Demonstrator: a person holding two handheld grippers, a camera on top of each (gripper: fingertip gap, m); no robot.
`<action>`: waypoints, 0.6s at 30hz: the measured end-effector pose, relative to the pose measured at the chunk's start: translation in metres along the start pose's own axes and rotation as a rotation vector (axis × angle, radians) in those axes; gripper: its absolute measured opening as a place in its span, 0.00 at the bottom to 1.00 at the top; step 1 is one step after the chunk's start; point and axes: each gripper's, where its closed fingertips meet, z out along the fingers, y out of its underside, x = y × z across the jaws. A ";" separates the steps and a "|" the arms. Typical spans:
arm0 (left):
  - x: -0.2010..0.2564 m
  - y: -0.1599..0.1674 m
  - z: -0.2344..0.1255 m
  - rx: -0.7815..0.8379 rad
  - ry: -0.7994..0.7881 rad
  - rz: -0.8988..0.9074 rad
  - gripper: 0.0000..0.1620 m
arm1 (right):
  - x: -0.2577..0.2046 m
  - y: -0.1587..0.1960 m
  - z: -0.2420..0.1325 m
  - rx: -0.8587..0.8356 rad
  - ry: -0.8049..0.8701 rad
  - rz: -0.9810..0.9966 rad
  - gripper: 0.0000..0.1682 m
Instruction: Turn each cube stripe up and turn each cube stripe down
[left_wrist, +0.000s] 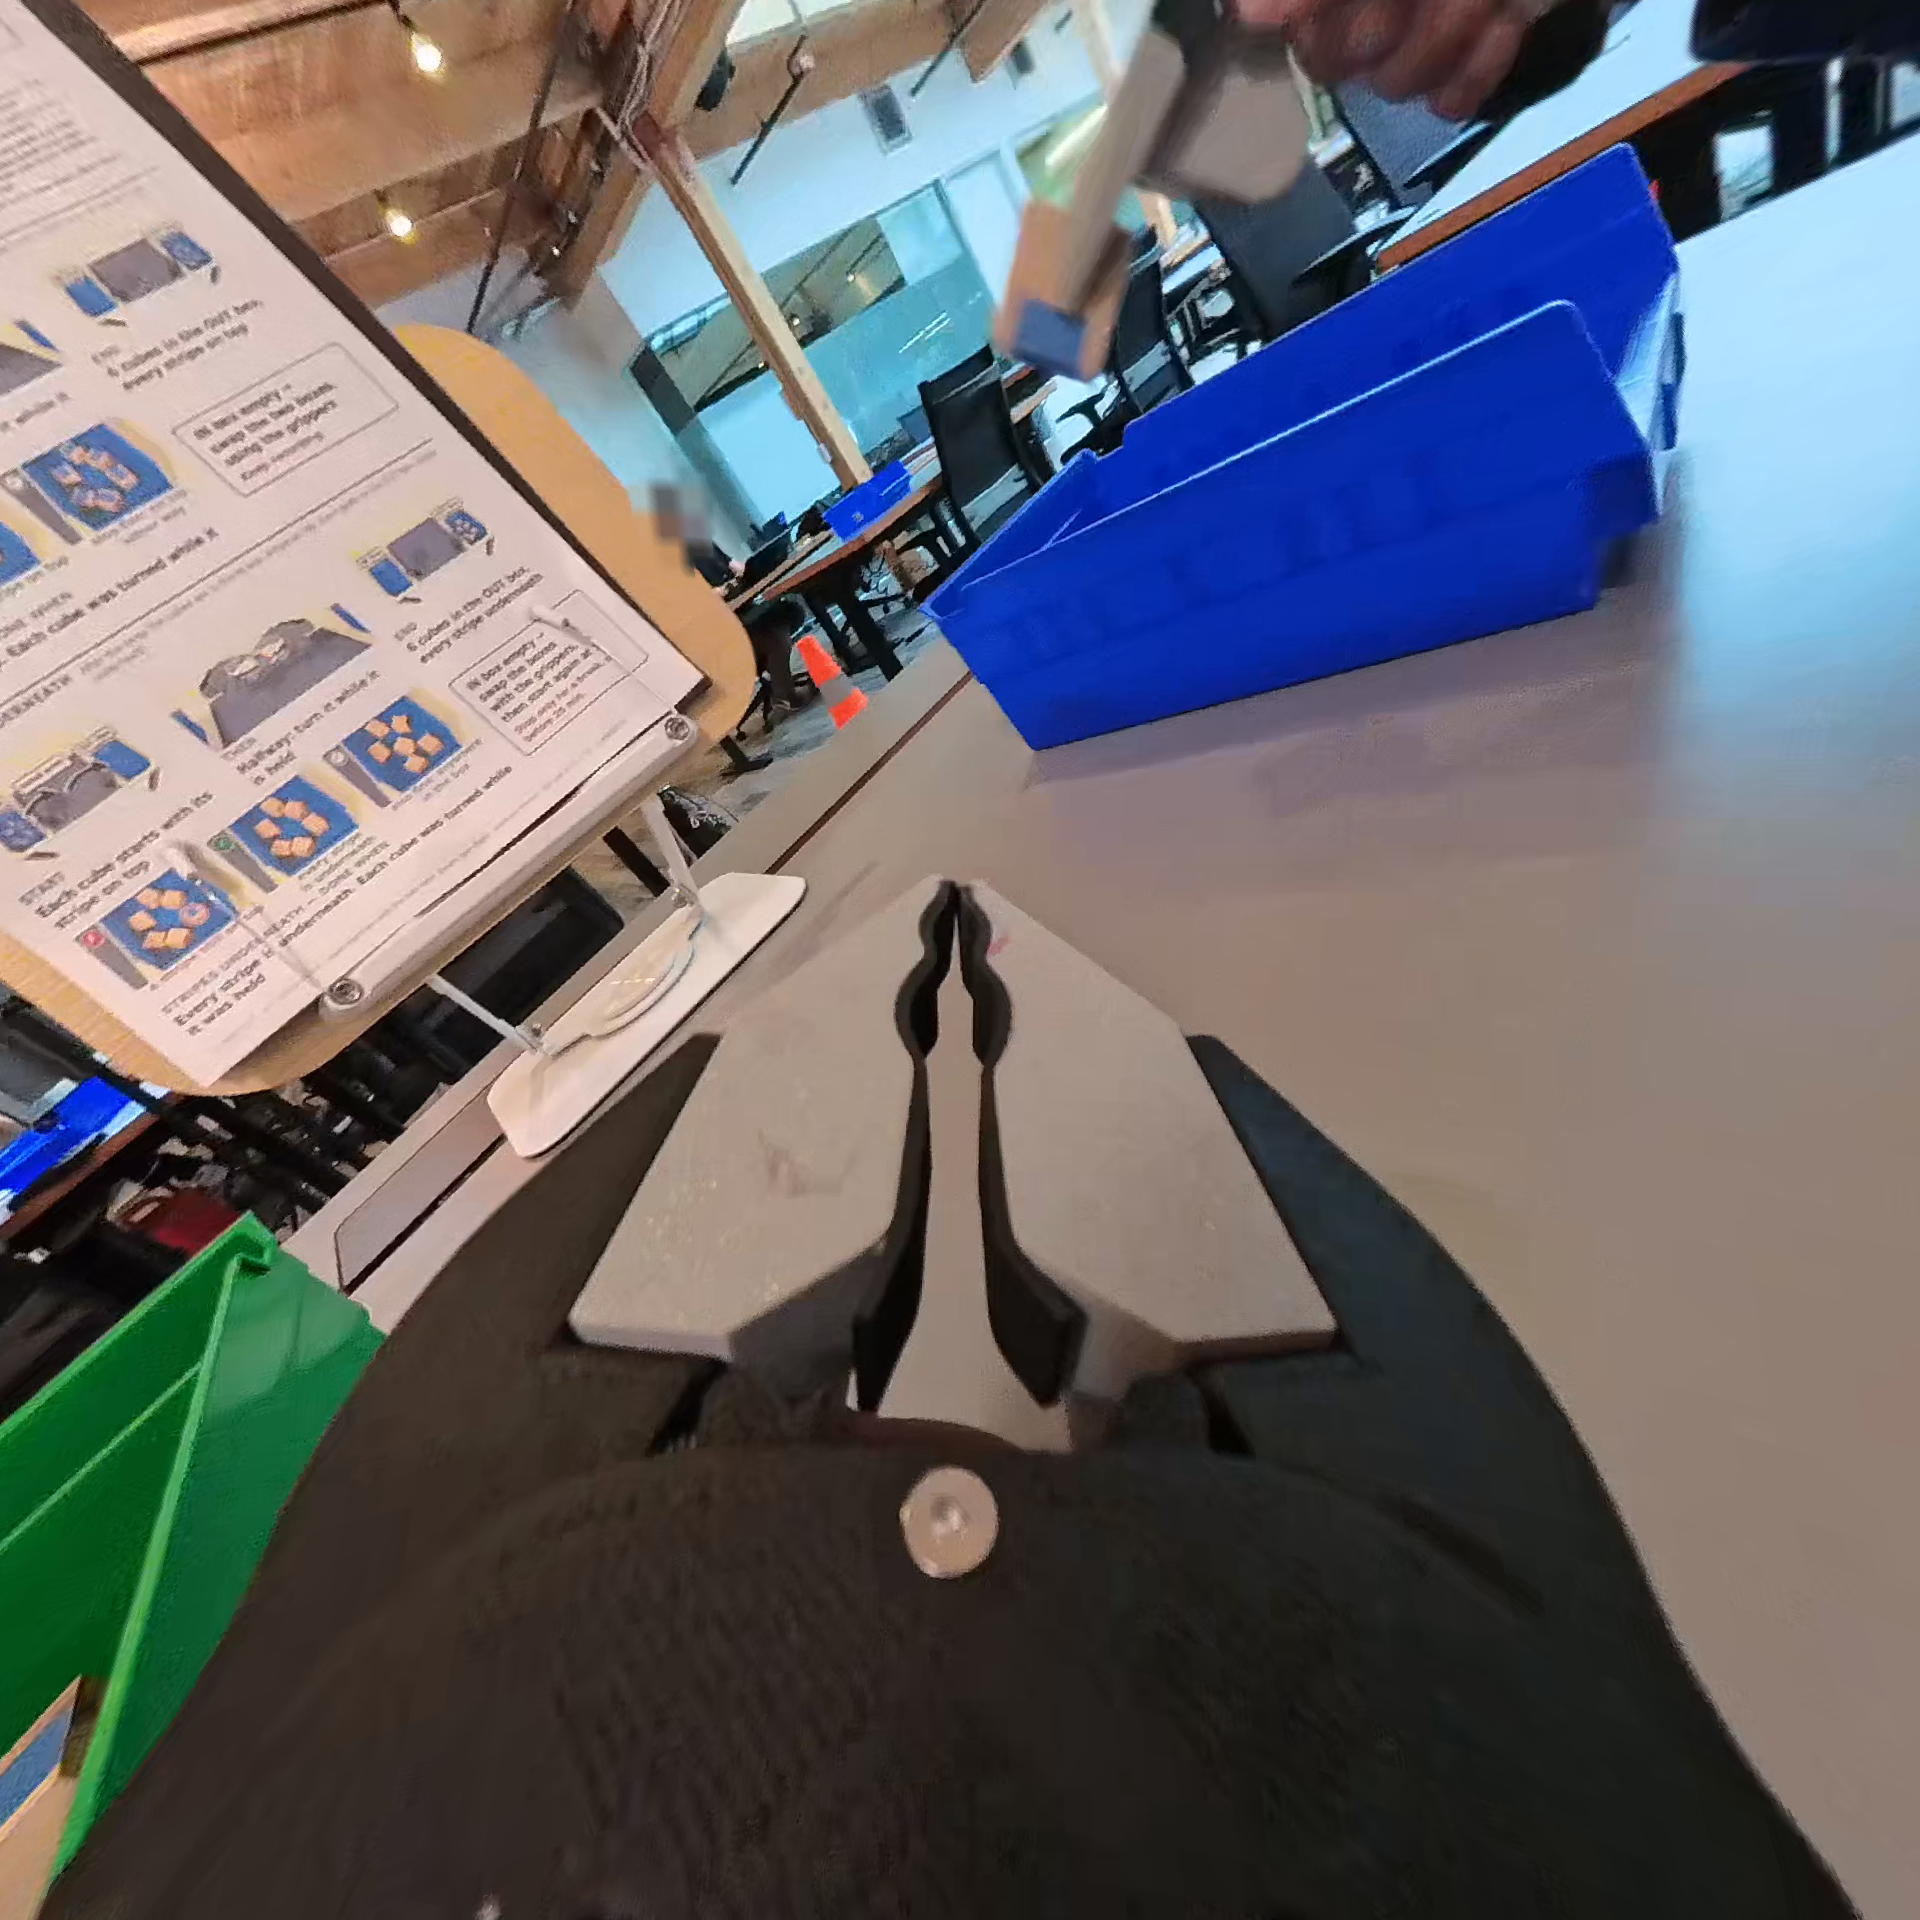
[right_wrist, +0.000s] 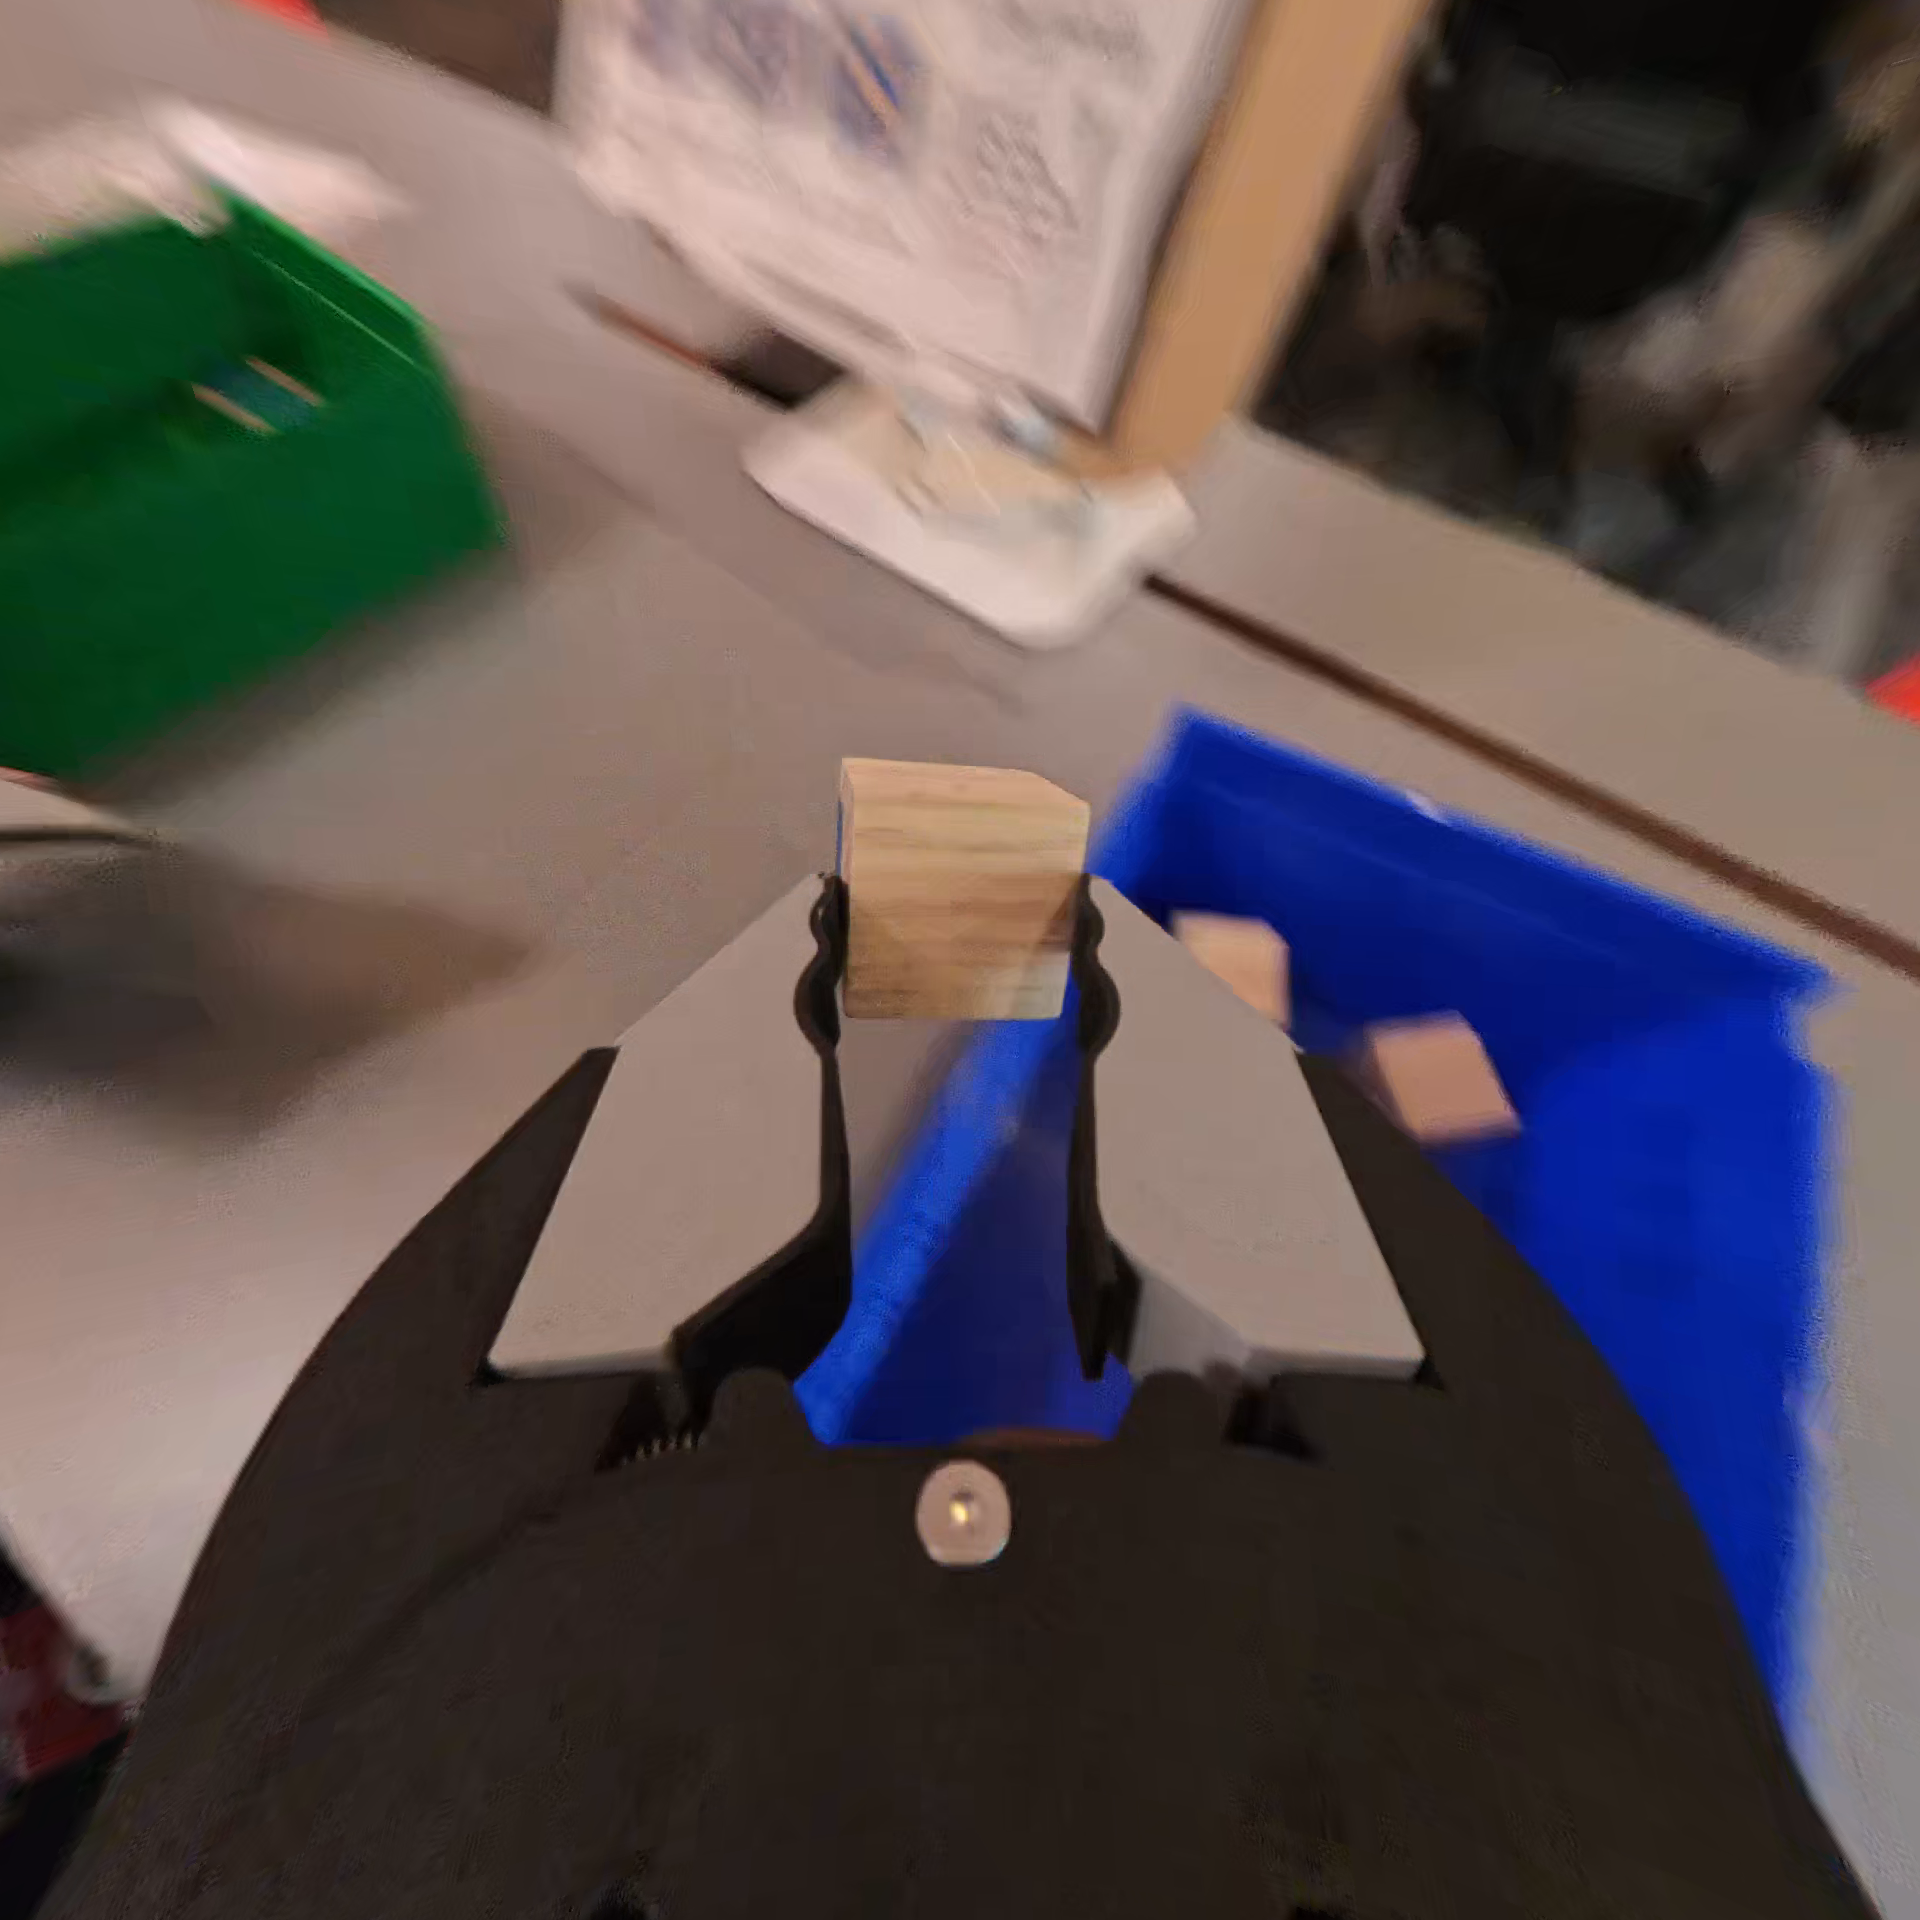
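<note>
My right gripper (right_wrist: 958, 940) is shut on a wooden cube (right_wrist: 961, 888) with a blue stripe on its left side, holding it in the air above the near wall of the blue bin (right_wrist: 1558, 935). Two more wooden cubes (right_wrist: 1439, 1075) lie inside that bin. In the left wrist view the right gripper with the cube (left_wrist: 1049, 327) shows blurred, high above the blue bin (left_wrist: 1299, 561). My left gripper (left_wrist: 958, 904) is shut on nothing, low over the grey table (left_wrist: 1455, 987).
A green bin (left_wrist: 135, 1507) stands at the left; it also shows in the right wrist view (right_wrist: 208, 499) with a cube in it. An instruction sheet on a white stand (left_wrist: 312, 571) stands at the table's far edge. A person's hand (left_wrist: 1382, 52) holds the right gripper.
</note>
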 end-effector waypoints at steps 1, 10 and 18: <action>-0.001 0.001 0.000 -0.004 -0.003 -0.006 0.00 | 0.026 0.019 0.006 -0.101 0.076 0.005 0.25; -0.010 0.022 0.002 -0.107 -0.025 -0.032 0.00 | 0.091 0.151 0.062 -0.599 0.212 0.081 0.25; -0.014 0.034 0.004 -0.155 -0.038 -0.048 0.00 | 0.085 0.103 0.040 -0.479 0.285 0.040 0.33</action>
